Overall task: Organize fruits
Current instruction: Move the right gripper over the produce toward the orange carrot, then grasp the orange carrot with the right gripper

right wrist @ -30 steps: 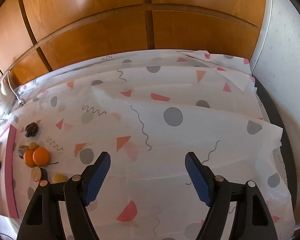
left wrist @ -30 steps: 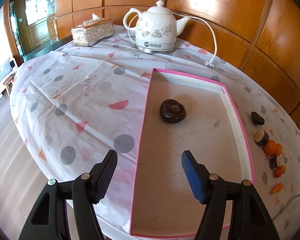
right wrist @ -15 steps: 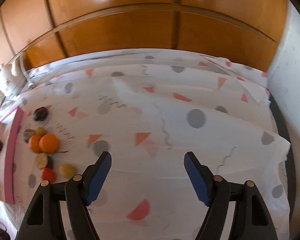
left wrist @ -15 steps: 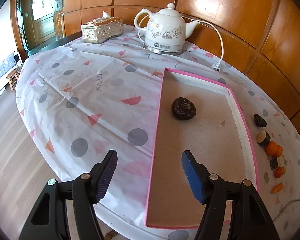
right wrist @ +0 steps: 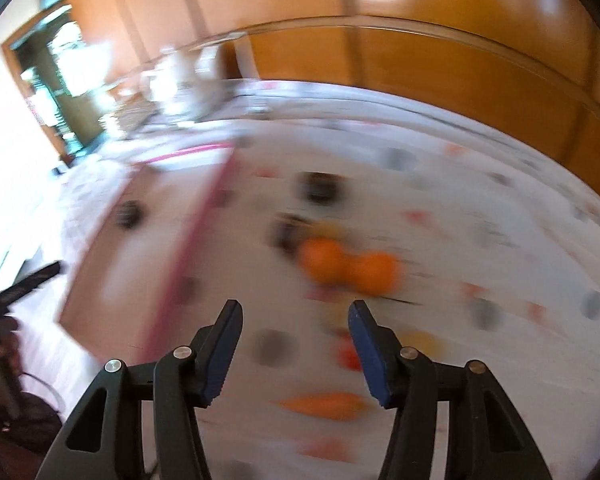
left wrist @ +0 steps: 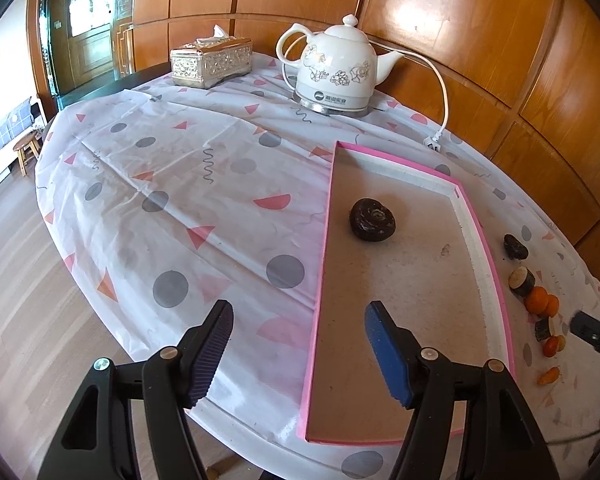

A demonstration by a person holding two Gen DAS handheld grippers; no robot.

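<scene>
A pink-rimmed tray [left wrist: 328,216] lies on the patterned tablecloth with one dark round fruit [left wrist: 372,219] in it. My left gripper [left wrist: 298,338] hangs open over the tray's near left corner, nothing between its fingers. To the right of the tray a row of small fruits lies on the cloth: a dark one [left wrist: 515,246], oranges [left wrist: 542,301] and smaller orange pieces. The right wrist view is blurred by motion. There my right gripper [right wrist: 295,338] hovers above the oranges [right wrist: 350,266] and a long orange piece [right wrist: 320,402]; its jaws are closing with nothing gripped.
A white electric kettle [left wrist: 336,70] with its cord and plug stands at the back of the table. A silver tissue box [left wrist: 211,61] sits to its left. Wooden wall panels close the far side. The right gripper's tip [left wrist: 594,332] shows at the left wrist view's right edge.
The right wrist view has swung left from bare cloth to the fruit row and the tray, and its jaws have narrowed. The left gripper has drifted slightly, its jaws unchanged.
</scene>
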